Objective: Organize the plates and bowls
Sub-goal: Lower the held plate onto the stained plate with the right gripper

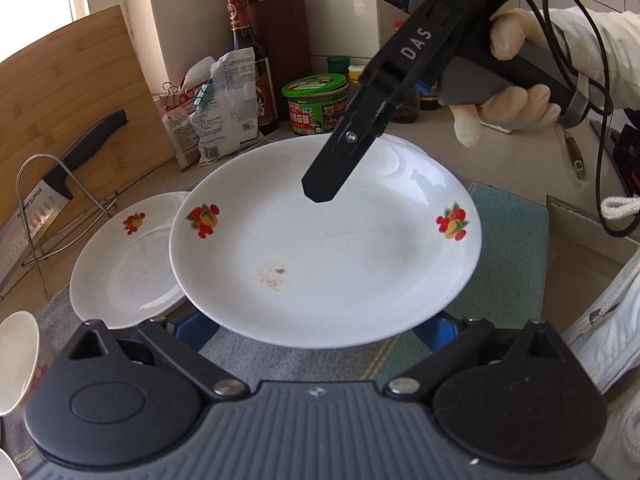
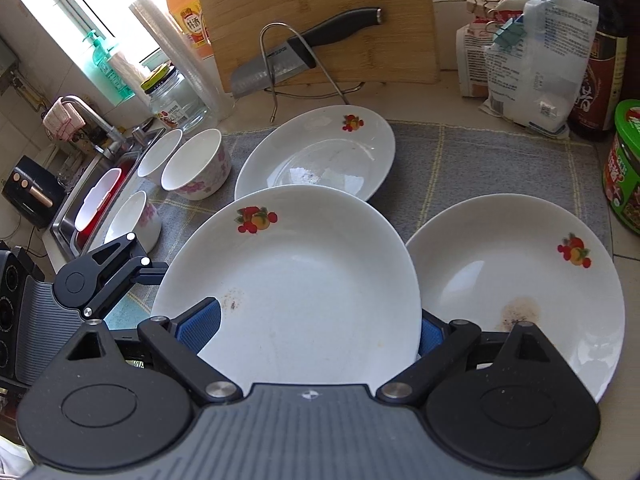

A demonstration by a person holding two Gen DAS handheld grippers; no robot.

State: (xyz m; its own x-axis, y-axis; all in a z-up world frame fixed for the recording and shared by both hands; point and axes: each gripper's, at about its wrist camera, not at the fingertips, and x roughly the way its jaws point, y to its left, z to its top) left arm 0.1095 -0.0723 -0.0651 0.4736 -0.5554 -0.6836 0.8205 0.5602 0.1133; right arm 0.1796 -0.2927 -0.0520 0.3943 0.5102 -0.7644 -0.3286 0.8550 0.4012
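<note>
While both grippers are on the job, one held plate (image 2: 304, 280) spans my right gripper (image 2: 316, 332).

Right fingers: jaws stand wide. The left pad (image 2: 200, 328) lies on top of the plate's inner face, next to a brown stain. The right pad sits behind and under the opp. rim. The plate is tilted across the gap and clear of the mat (image 2: 480, 160); I read this as a clamp on it. From the left wrist view, one right finger (image 1: 320, 184) reaches over the plate's far rim, and my gloved right hand (image 1: 516, 80) is round the handle.

Left gripper (image 1: 316, 332): linkage spread wide. Both blue pads are tucked under the plate's near rim and mostly hidden. Cannot tell whether they press or only sit below.

Surroundings, ref. right fingers:
- Far plate (image 2: 320, 152): straight beyond the fingertips, flat on the mat, partly overlapped by the held plate's far rim in this view.
- Side plate (image 2: 520, 280): just outboard of the right finger, on the mat, stained near its closest edge.
- Three bowls (image 2: 196, 164): beyond and outboard of the left finger, upright, close together.
- Knife (image 2: 280, 60) in a wire rack against the cutting board (image 2: 320, 8): well beyond the fingertips, past the far plate.
</note>
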